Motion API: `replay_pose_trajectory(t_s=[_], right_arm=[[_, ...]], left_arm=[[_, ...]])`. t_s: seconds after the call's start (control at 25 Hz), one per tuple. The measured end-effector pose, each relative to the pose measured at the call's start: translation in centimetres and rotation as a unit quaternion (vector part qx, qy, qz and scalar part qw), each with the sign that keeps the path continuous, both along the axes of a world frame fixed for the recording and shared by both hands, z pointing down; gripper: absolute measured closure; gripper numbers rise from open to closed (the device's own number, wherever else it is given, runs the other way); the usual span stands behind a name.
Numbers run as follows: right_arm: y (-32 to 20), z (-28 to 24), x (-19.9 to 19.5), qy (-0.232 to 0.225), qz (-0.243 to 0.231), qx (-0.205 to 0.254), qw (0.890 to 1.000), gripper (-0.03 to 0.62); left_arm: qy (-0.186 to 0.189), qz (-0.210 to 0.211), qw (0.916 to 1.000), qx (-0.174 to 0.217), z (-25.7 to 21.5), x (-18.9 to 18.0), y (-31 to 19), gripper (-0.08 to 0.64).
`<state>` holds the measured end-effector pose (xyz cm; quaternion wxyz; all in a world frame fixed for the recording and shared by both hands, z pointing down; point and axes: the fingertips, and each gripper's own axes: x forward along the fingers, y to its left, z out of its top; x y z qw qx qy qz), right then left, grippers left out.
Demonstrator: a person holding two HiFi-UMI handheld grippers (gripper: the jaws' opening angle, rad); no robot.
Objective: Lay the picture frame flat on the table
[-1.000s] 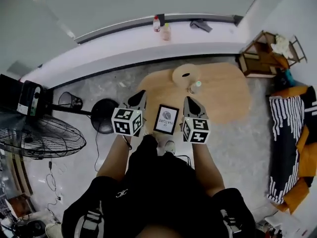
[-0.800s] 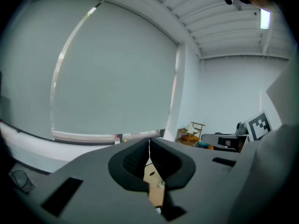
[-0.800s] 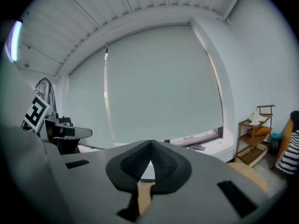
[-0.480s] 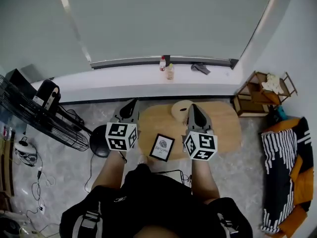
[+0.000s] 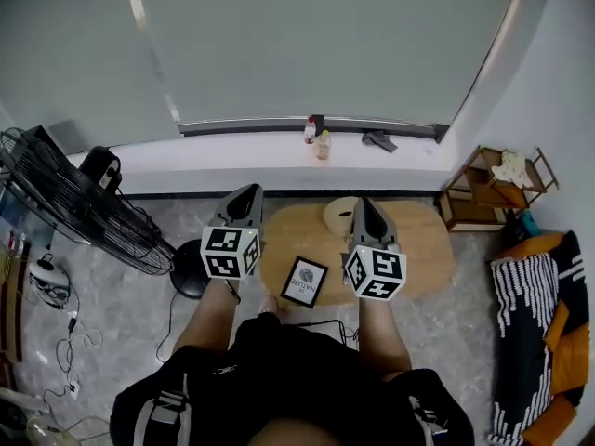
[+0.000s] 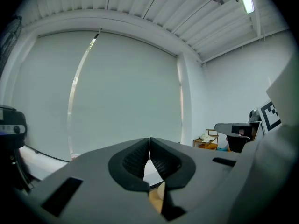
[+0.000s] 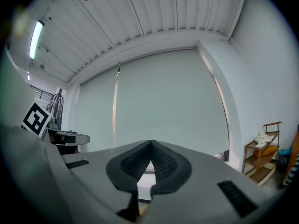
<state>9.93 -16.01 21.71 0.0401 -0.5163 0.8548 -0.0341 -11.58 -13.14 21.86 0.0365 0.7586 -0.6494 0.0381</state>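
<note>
The left gripper (image 5: 246,197) and right gripper (image 5: 364,206) are both closed on nothing, raised toward the window. The picture frame (image 5: 304,282) lies between them near the worktop's (image 5: 423,244) front edge, face up and seemingly flat. If so, only a check remains.

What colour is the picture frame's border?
The picture frame has a black border around a white print; the head view shows it best.

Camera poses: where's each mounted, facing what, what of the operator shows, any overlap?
Head view: on the head, steeply down at picture frame on table; arms, torso, left gripper, right gripper show.
Left gripper view: on that gripper, facing window blind; own shut jaws.
Right gripper view: same; own shut jaws.
Shared: gripper views both catch blind and shelf.
</note>
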Motion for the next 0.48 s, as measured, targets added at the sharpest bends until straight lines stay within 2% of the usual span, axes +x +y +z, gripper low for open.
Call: replay_pose_trajectory(t_s=[0.48], right_arm=[[-0.5, 0.5, 2.4, 0.009, 0.006, 0.000, 1.000, 0.578]], left_arm=[[-0.014, 0.010, 0.9999, 0.001, -0.2, 3.3, -1.0, 0.537]])
